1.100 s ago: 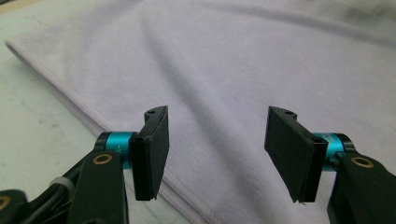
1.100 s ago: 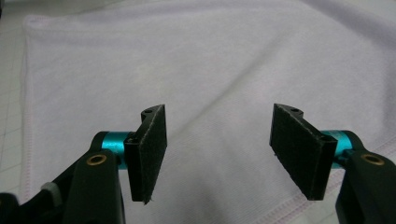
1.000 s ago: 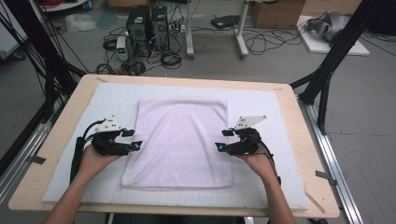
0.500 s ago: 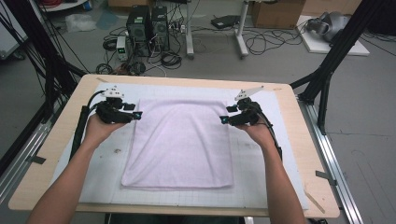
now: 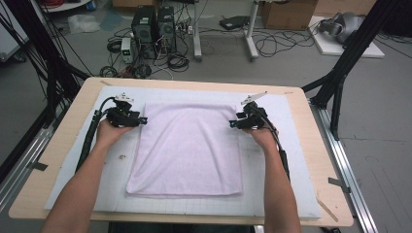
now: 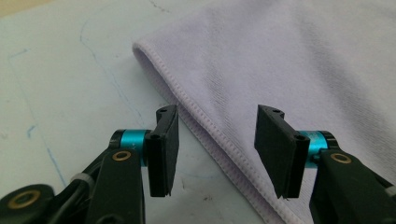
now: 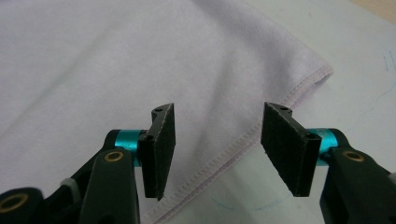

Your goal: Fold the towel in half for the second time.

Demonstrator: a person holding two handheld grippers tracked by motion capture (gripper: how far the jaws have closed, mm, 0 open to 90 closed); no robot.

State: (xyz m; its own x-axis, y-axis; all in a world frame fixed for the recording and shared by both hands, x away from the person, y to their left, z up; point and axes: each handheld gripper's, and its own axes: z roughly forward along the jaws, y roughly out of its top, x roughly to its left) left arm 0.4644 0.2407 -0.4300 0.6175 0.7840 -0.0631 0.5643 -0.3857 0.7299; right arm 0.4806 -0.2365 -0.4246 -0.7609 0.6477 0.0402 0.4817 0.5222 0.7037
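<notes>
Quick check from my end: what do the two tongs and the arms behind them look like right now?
Both the left tongs and the right tongs are black, each topped by a grey three-cornered plate. Up close, each has two flat rectangular black pads on turquoise metal collars, with brass-coloured rivets in the black linkages. A thick black cable trails back along each forearm. The forearms are bare, with no sleeves or gloves.

Computer towers (image 5: 154, 26), cables (image 5: 286, 41), cardboard box (image 5: 286, 13)
</notes>
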